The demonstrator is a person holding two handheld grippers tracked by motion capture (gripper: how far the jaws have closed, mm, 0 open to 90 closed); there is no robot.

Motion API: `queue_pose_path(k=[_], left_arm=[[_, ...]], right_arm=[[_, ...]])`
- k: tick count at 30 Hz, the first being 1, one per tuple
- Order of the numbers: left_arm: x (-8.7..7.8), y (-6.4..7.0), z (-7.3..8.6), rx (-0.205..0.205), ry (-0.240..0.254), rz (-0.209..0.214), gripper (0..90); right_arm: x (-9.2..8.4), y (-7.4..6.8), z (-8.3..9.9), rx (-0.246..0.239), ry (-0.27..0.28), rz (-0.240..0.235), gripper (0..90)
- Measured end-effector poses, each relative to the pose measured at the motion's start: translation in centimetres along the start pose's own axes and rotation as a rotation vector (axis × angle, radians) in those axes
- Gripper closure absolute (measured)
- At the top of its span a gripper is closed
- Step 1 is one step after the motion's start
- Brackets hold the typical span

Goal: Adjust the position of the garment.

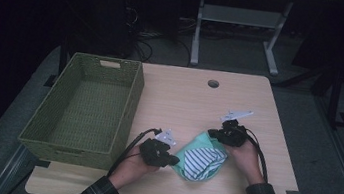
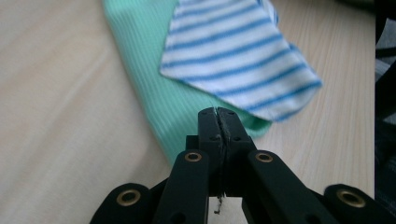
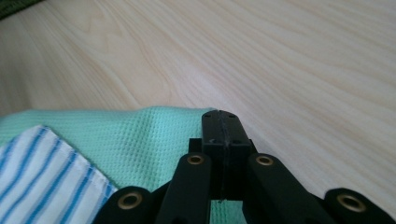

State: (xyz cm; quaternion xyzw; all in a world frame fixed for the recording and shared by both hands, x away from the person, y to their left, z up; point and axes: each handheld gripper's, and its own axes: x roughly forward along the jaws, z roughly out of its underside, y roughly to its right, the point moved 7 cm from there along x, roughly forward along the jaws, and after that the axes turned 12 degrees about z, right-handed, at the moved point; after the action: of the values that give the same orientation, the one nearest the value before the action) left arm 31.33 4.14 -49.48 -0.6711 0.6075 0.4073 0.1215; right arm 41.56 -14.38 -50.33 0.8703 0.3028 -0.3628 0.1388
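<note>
**Cloths pinched at both edges, basket not yet filled**

The left gripper (image 1: 172, 160) and right gripper (image 1: 213, 133), jaws closed, pinch the mint-green waffle cloth (image 1: 192, 150) under a blue-striped white cloth (image 1: 204, 161). The woven green basket (image 1: 127, 116), at ten o'clock, holds nothing; transfer remains.

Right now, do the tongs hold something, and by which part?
Both tongs are shut at the green cloth: left tongs at its near edge, right tongs at its far edge. Whether cloth is pinched between them cannot be told.
</note>
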Motion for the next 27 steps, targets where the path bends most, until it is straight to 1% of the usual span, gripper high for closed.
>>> queue_pose_path(k=[1, 2, 3, 6, 7, 8, 9, 10, 13, 16, 17, 18, 21, 22, 23, 24, 27], left_arm=[[0.3, -0.1, 0.2, 0.003, -0.023, -0.001, 88.7], [0.6, -0.1, 0.3, -0.004, -0.024, -0.002, 88.7], [0.9, -0.2, 0.4, -0.003, -0.036, -0.002, 88.7], [1.5, -0.6, 0.8, 0.009, -0.075, -0.028, 88.8], [1.5, -0.8, 0.7, 0.008, -0.072, -0.024, 89.4], [1.5, -0.9, 0.6, 0.008, -0.072, -0.034, 89.4], [1.4, -1.1, 0.6, 0.017, -0.076, -0.048, 89.4], [1.4, -1.4, 0.4, 0.025, -0.076, -0.055, 89.4], [1.5, -2.3, 0.0, 0.027, -0.076, -0.073, 89.5], [1.5, -3.2, -0.6, 0.029, -0.079, -0.098, 89.5], [1.7, -3.6, -0.9, 0.023, -0.066, -0.106, 89.5], [1.7, -3.9, -1.0, 0.027, -0.067, -0.111, 89.5], [1.8, -4.9, -1.7, 0.019, -0.064, -0.131, 89.5], [1.8, -5.3, -1.9, 0.018, -0.065, -0.136, 89.6], [1.8, -5.7, -2.1, 0.009, -0.058, -0.137, 89.5], [1.9, -5.9, -2.3, 0.006, -0.054, -0.138, 89.6], [2.0, -6.7, -2.8, -0.001, -0.046, -0.146, 89.6]], right_arm=[[0.3, 0.0, 0.1, -0.003, -0.004, 0.0, 89.8], [0.5, -0.1, 0.2, -0.008, -0.018, 0.003, 89.8], [0.7, -0.1, 0.3, -0.004, -0.022, 0.003, 89.8], [1.3, -0.1, 0.8, -0.022, -0.048, 0.006, 89.8], [1.3, -0.1, 0.9, -0.017, -0.048, 0.004, 89.8], [1.3, 0.0, 0.9, -0.014, -0.049, 0.004, 89.8], [1.2, 0.1, 1.0, -0.019, -0.051, 0.01, 89.8], [1.1, 0.3, 1.1, -0.018, -0.052, 0.015, 89.8], [0.6, 0.7, 1.6, -0.013, -0.066, 0.025, 89.8], [0.0, 1.2, 2.2, -0.01, -0.066, 0.041, 89.8], [-0.2, 1.4, 2.4, -0.001, -0.069, 0.044, 89.8], [-0.5, 1.6, 2.7, 0.003, -0.071, 0.047, 89.8], [-1.2, 2.0, 3.4, 0.024, -0.075, 0.051, 89.8], [-1.4, 2.2, 3.7, 0.021, -0.077, 0.052, 89.8], [-1.7, 2.3, 3.9, 0.02, -0.076, 0.058, 89.8], [-2.0, 2.4, 4.2, 0.028, -0.073, 0.059, 89.8], [-2.7, 2.4, 4.9, 0.027, -0.081, 0.059, 89.8]])
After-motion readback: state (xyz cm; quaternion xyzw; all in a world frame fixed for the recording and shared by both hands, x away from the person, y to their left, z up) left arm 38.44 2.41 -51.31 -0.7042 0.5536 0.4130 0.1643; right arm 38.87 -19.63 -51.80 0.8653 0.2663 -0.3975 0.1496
